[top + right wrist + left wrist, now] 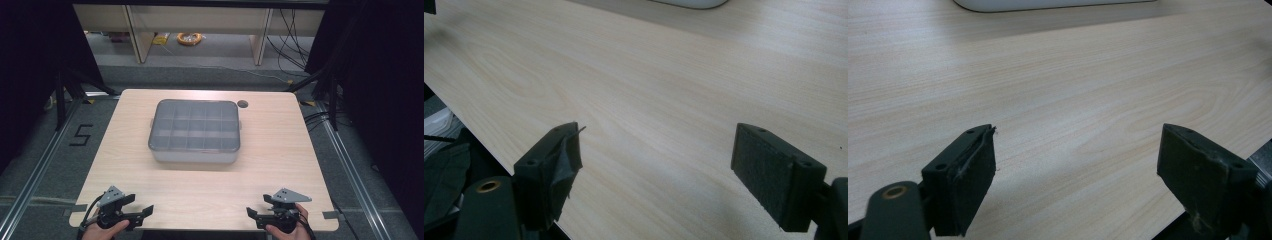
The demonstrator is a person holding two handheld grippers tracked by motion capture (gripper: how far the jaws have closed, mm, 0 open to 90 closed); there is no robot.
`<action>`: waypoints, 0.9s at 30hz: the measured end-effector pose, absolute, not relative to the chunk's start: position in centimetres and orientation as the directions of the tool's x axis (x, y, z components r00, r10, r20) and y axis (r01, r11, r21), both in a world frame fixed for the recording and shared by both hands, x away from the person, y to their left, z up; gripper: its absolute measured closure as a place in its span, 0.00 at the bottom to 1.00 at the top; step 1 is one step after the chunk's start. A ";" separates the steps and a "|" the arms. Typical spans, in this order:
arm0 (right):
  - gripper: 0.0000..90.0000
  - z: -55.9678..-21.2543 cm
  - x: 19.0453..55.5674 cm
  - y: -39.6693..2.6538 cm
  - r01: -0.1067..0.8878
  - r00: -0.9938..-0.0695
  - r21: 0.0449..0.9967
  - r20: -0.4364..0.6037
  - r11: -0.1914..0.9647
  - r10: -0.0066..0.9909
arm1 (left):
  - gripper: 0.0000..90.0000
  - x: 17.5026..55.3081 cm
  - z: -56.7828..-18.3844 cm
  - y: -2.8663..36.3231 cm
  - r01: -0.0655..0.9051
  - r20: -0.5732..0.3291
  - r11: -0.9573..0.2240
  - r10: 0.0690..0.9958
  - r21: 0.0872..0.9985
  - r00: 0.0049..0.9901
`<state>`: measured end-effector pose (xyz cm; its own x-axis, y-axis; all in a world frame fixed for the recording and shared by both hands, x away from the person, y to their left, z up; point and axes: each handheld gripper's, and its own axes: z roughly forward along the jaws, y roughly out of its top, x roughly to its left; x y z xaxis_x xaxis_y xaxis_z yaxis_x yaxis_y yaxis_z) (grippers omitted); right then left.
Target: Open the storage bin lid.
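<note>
A grey-white organiser box (195,131) with a clear lid and several compartments sits shut in the middle of the wooden table (280,165). My left gripper (141,203) rests at the front left corner in a person's hand, its jaws pointing right. In the left gripper view its jaws (1078,132) stand wide open over bare wood, with the box's bottom edge (1048,4) at the top. My right gripper (257,205) lies at the front right corner, pointing left. It is open (656,127) with nothing between the pads, and a sliver of the box (694,2) lies far ahead.
A round cable hole (242,104) sits near the table's back right. Beyond the table are wooden shelf legs and an orange cable coil (189,38) on the floor. A "5" mark (80,135) is taped on the floor at the left. Black stand legs flank the table.
</note>
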<state>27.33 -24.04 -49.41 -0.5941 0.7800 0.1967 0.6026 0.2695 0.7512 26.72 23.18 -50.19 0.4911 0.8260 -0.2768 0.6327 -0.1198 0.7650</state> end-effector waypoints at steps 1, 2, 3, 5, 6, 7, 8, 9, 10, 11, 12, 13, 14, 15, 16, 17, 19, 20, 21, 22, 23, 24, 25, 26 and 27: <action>0.23 -49.4 27.3 -24.0 0.602 -0.594 0.751 0.195 0.270 0.781 | 0.17 26.7 -50.2 23.2 0.634 -0.277 -0.120 0.826 0.764 0.491; 0.23 -49.4 27.4 -24.0 0.599 -0.597 0.753 0.193 0.273 0.779 | 0.17 26.7 -50.2 23.2 0.633 -0.276 -0.122 0.826 0.764 0.492; 0.23 -49.4 27.4 -24.0 0.599 -0.597 0.753 0.193 0.273 0.779 | 0.17 26.7 -50.2 23.2 0.633 -0.276 -0.122 0.826 0.764 0.492; 0.23 -49.4 27.3 -24.0 0.605 -0.596 0.749 0.201 0.270 0.777 | 0.17 26.7 -50.2 23.2 0.633 -0.275 -0.122 0.826 0.764 0.492; 0.23 -49.4 27.3 -24.0 0.608 -0.594 0.748 0.204 0.268 0.778 | 0.17 26.7 -50.2 23.2 0.633 -0.277 -0.120 0.826 0.765 0.491; 0.23 -49.4 27.3 -24.0 0.608 -0.594 0.747 0.203 0.269 0.778 | 0.17 26.7 -50.2 23.2 0.633 -0.276 -0.120 0.827 0.765 0.490; 0.23 -49.4 27.3 -24.0 0.607 -0.594 0.748 0.204 0.268 0.778 | 0.17 26.7 -50.2 23.2 0.634 -0.278 -0.118 0.827 0.764 0.489; 0.23 -49.4 27.3 -24.0 0.608 -0.594 0.747 0.204 0.268 0.778 | 0.17 26.7 -50.2 23.2 0.633 -0.277 -0.118 0.827 0.765 0.490; 0.23 -49.4 27.3 -24.0 0.608 -0.594 0.747 0.204 0.268 0.778 | 0.17 26.7 -50.2 23.2 0.633 -0.277 -0.118 0.827 0.765 0.490; 0.23 -49.5 27.3 -23.9 0.610 -0.594 0.746 0.208 0.267 0.777 | 0.17 26.7 -50.2 23.2 0.635 -0.278 -0.121 0.826 0.763 0.491; 0.23 -49.4 27.3 -23.9 0.606 -0.590 0.749 0.197 0.268 0.783 | 0.17 26.7 -50.2 23.2 0.636 -0.280 -0.119 0.826 0.763 0.490; 0.23 -49.5 27.4 -24.0 0.597 -0.599 0.753 0.190 0.276 0.778 | 0.17 26.7 -50.2 23.2 0.635 -0.285 -0.110 0.825 0.765 0.487; 0.23 -49.5 27.4 -24.0 0.597 -0.599 0.753 0.190 0.276 0.778 | 0.17 26.7 -50.2 23.2 0.635 -0.285 -0.110 0.825 0.765 0.487; 0.24 -49.5 27.4 -24.0 0.599 -0.596 0.753 0.190 0.274 0.780 | 0.17 26.8 -50.2 23.2 0.636 -0.294 -0.106 0.821 0.764 0.489; 0.24 -49.5 27.4 -23.9 0.601 -0.594 0.753 0.196 0.268 0.780 | 0.17 26.9 -50.2 23.3 0.642 -0.301 -0.104 0.818 0.760 0.490; 0.24 -49.5 27.4 -23.9 0.601 -0.594 0.753 0.196 0.268 0.780 | 0.17 26.9 -50.2 23.3 0.642 -0.301 -0.104 0.818 0.760 0.490; 0.24 -49.5 27.5 -24.0 0.602 -0.595 0.753 0.199 0.267 0.779 | 0.17 27.0 -50.1 23.4 0.642 -0.303 -0.098 0.820 0.760 0.485; 0.24 -49.5 27.5 -24.0 0.602 -0.595 0.753 0.199 0.267 0.779 | 0.17 27.0 -50.1 23.4 0.642 -0.303 -0.098 0.820 0.760 0.485; 0.24 -49.5 27.5 -23.9 0.600 -0.594 0.759 0.208 0.255 0.777 | 0.17 27.0 -50.2 23.4 0.645 -0.313 -0.087 0.820 0.759 0.479; 0.24 -49.4 27.5 -23.7 0.630 -0.573 0.740 0.241 0.233 0.784 | 0.17 27.1 -50.1 23.4 0.646 -0.322 -0.077 0.818 0.759 0.477; 0.24 -49.6 27.8 -23.8 0.607 -0.589 0.758 0.227 0.239 0.776 | 0.17 27.2 -50.1 23.5 0.651 -0.322 -0.083 0.818 0.754 0.477; 0.25 -49.3 27.9 -23.9 0.610 -0.592 0.756 0.234 0.238 0.771 | 0.17 27.4 -50.0 23.4 0.652 -0.328 -0.073 0.819 0.755 0.471; 0.25 -49.3 27.9 -23.9 0.610 -0.592 0.756 0.234 0.238 0.771 | 0.17 27.4 -50.0 23.4 0.652 -0.328 -0.073 0.819 0.755 0.471; 0.25 -49.2 27.8 -23.7 0.634 -0.567 0.747 0.272 0.200 0.777 | 0.17 27.4 -49.9 23.4 0.650 -0.328 -0.072 0.819 0.757 0.472; 0.25 -49.1 28.1 -23.7 0.617 -0.577 0.760 0.261 0.204 0.774 | 0.17 27.6 -49.8 23.2 0.645 -0.330 -0.068 0.816 0.761 0.475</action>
